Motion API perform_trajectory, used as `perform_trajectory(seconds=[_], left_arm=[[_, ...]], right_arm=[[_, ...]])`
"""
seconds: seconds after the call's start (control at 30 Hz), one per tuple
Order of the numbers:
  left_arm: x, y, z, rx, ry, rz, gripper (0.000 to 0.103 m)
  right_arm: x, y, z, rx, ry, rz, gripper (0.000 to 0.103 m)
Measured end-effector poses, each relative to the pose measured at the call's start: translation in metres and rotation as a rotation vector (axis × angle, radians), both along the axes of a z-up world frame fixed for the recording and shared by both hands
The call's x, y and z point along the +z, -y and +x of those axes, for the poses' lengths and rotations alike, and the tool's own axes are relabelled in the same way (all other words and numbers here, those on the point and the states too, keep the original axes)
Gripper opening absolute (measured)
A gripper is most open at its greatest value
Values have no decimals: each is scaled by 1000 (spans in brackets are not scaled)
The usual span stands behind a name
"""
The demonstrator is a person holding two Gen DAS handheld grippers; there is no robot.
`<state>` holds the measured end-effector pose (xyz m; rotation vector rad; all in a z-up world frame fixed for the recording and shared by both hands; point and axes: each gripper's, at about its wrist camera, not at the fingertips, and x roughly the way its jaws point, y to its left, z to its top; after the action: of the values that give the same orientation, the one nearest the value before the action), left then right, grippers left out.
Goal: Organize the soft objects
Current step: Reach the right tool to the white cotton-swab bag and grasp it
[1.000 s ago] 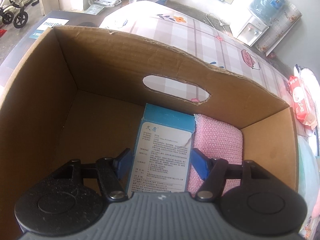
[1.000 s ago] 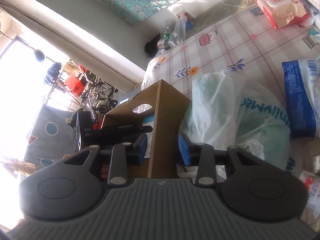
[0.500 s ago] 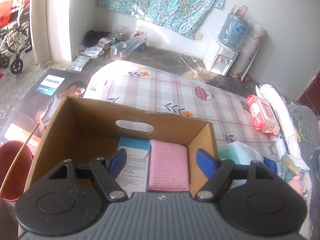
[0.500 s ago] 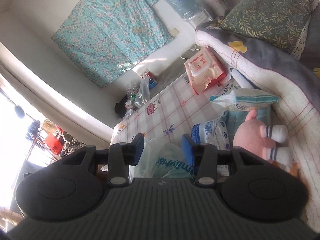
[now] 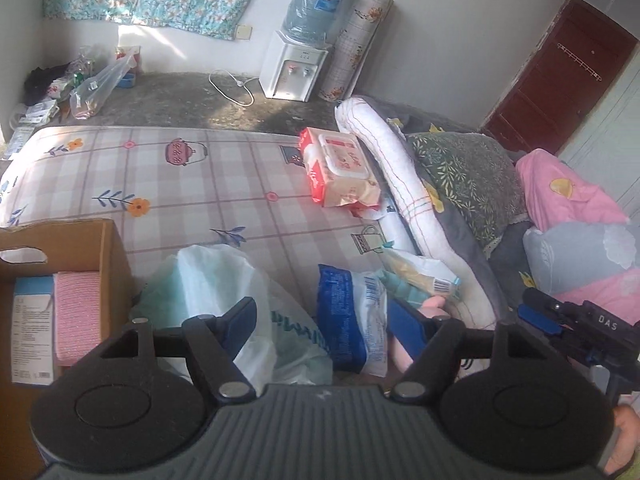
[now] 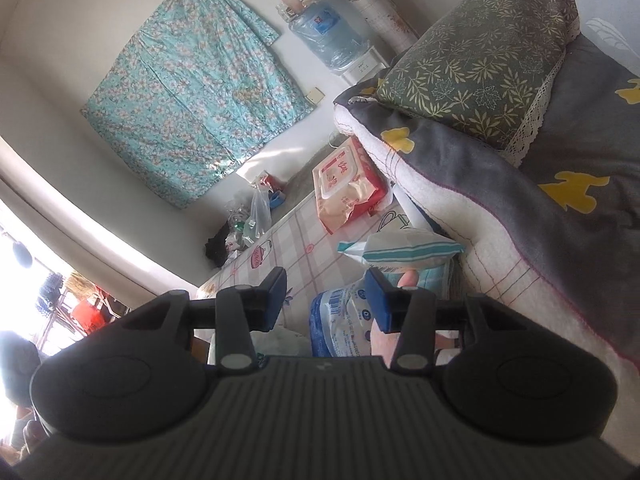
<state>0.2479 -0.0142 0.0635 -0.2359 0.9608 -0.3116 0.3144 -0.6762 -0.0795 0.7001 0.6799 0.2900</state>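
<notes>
A cardboard box at the left holds a blue-and-white carton and a pink cloth. My left gripper is open and empty above a white-green plastic bag and a blue-white soft pack. A pink plush toy lies partly hidden beside the pack. My right gripper is open and empty over the same blue-white pack, with the plush below it. It also shows at the right of the left wrist view.
A red wet-wipes pack and a striped tissue pack lie on the checked mattress. A rolled blanket, a green pillow and pink bedding sit at the right. A water dispenser stands by the far wall.
My left gripper has let go of the carton, lifted out of the box and swung right over the bags. My right gripper has moved from the box wall to the blue-white pack.
</notes>
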Motion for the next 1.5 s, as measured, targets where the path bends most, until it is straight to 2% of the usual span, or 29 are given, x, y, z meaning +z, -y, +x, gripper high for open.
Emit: perform_trajectory(seconds=[0.1, 0.3, 0.4, 0.47, 0.57, 0.63, 0.83, 1.0, 1.1, 1.17, 1.3, 1.33, 1.37, 1.5], left_arm=[[-12, 37, 23, -29, -40, -23, 68], [-49, 81, 67, -19, -159, -113, 54], [-71, 95, 89, -32, -223, -150, 53], [-84, 98, 101, -17, -260, -164, 53], [-98, 105, 114, -16, -290, -181, 54], [-103, 110, 119, -28, -298, -177, 54], [-120, 135, 127, -95, -326, -157, 52], [-131, 151, 132, -131, -349, -157, 52], [-135, 154, 133, -119, -346, -145, 51], [-136, 153, 135, -110, -349, -138, 41], [-138, 150, 138, -95, -354, -140, 32], [-135, 150, 137, -100, -340, -144, 18], [-132, 149, 136, -108, -330, -147, 11], [-108, 139, 127, -150, -249, -146, 11]], right_arm=[[-10, 2, 23, 5, -3, -25, 42], [-39, 5, 87, 15, -44, -58, 26], [-58, 2, 118, 31, -79, -87, 22], [-78, -5, 135, 88, -136, -85, 21], [-99, -14, 139, 162, -181, -60, 20], [-104, -17, 136, 186, -190, -25, 20], [-125, 3, 142, 164, -259, 177, 20], [-138, 9, 147, 133, -299, 285, 20], [-145, 12, 150, 114, -310, 309, 19], [-146, 15, 150, 100, -308, 334, 19], [-143, 15, 151, 85, -298, 351, 21], [-141, 17, 153, 84, -299, 345, 21], [-139, 17, 153, 84, -298, 340, 22], [-126, 15, 155, 97, -260, 328, 23]])
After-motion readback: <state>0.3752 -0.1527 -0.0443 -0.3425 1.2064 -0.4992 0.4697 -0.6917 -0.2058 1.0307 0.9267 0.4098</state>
